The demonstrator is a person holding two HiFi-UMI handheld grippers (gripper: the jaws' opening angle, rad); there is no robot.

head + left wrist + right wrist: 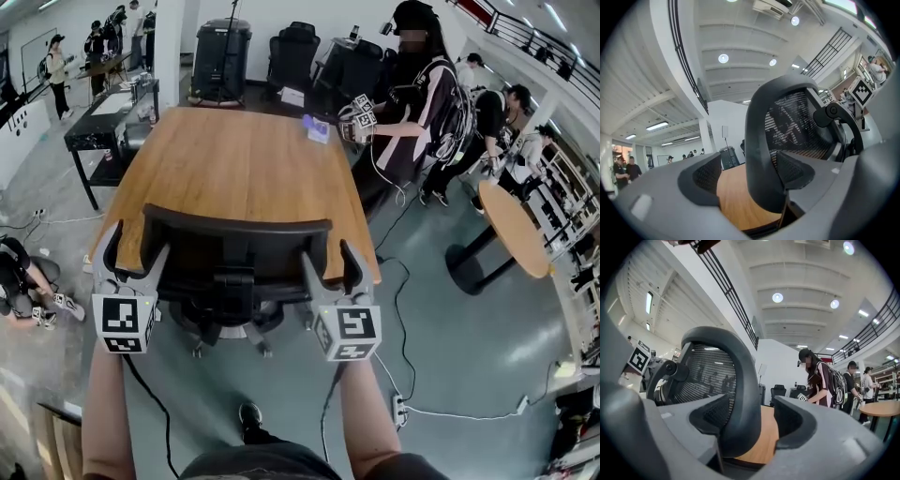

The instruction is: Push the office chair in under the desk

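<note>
Head view: from above, steeply down on chair (pixel 234 267) and desk (pixel 244 159). Gripper views: close, tilted upward along own jaws. All three share chair back and desk.

bright, even light from ceiling lamps (pixel 723 58); strong fisheye warp, dark corners; foreground seemingly soft.
</note>
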